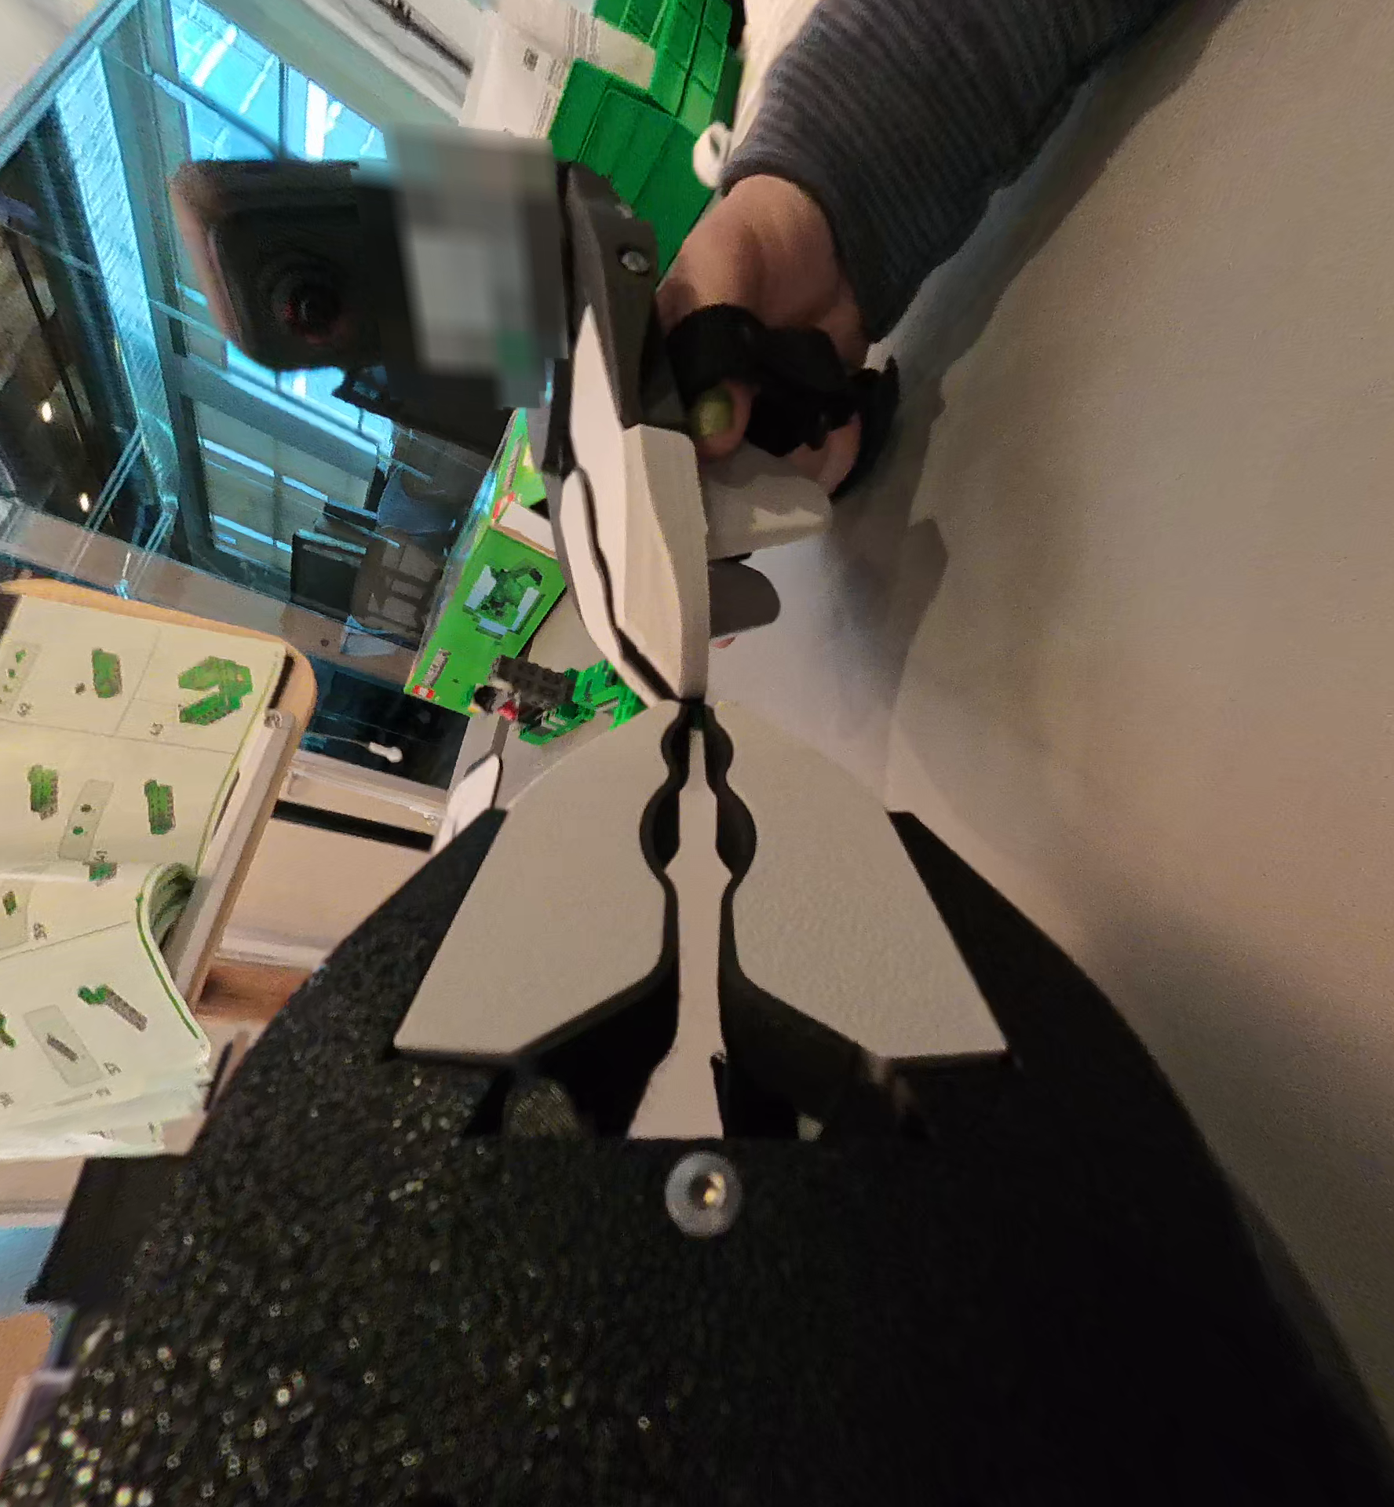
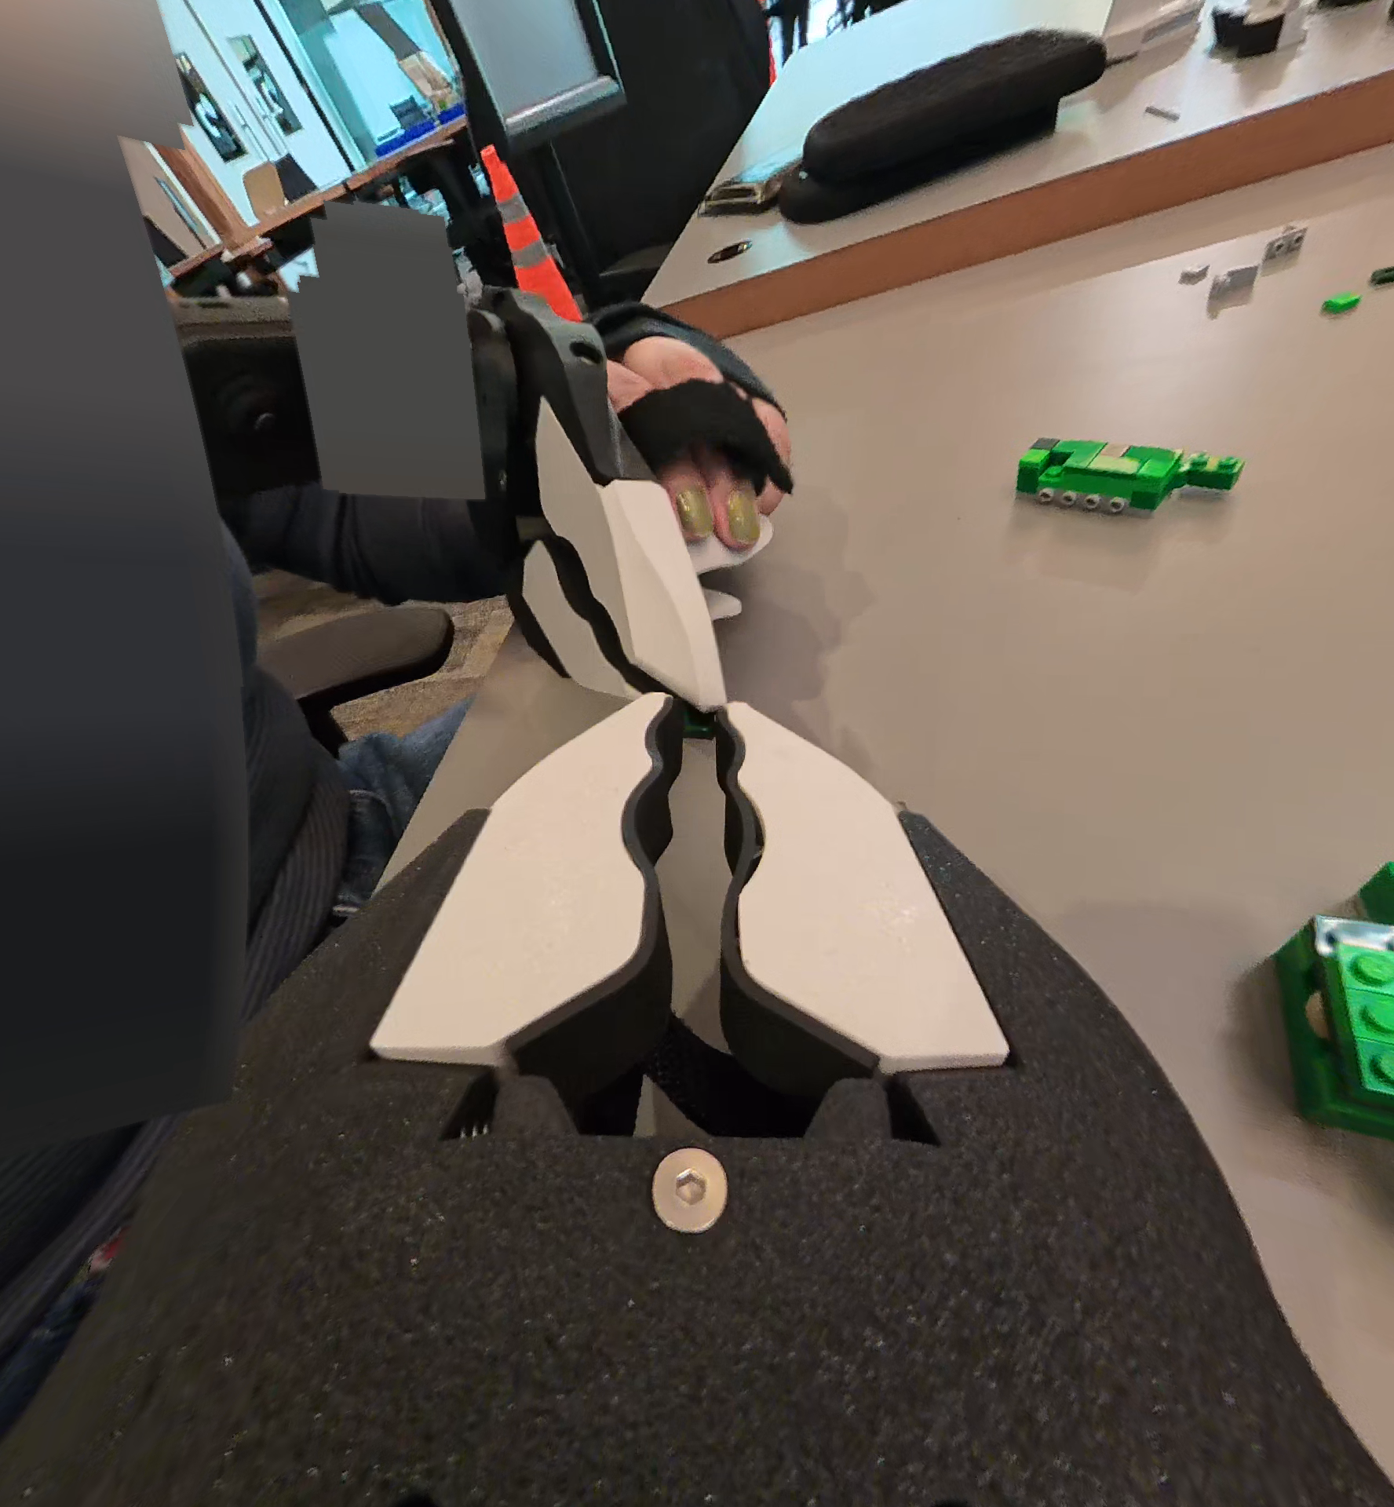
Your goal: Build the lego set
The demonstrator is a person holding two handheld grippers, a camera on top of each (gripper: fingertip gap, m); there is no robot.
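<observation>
My right gripper (image 2: 698, 718) is shut on a small green lego piece (image 2: 698, 723), held above the grey table (image 2: 1044, 734); only a sliver of the piece shows between the tips. My left gripper (image 1: 690, 722) is shut, and its tips meet the right gripper's tips at that piece. The left gripper also shows in the right wrist view (image 2: 710, 700), coming down from above in a gloved hand. The right gripper shows in the left wrist view (image 1: 677, 693). A flat green lego assembly (image 2: 1126, 477) lies on the table to the right.
A stack of green bricks (image 2: 1379, 1019) sits at the right edge, and small loose grey and green pieces (image 2: 1340, 303) lie farther back. An open instruction booklet (image 1: 82, 815), a green lego box (image 1: 490, 603) and a partial build (image 1: 547, 697) show in the left wrist view. A black case (image 2: 946, 122) lies on the far table. My two grippers' fingertips are within a few centimetres of each other. From either gripper's tips it is about 20 cm to the flat green lego assembly (image 2: 1126, 477).
</observation>
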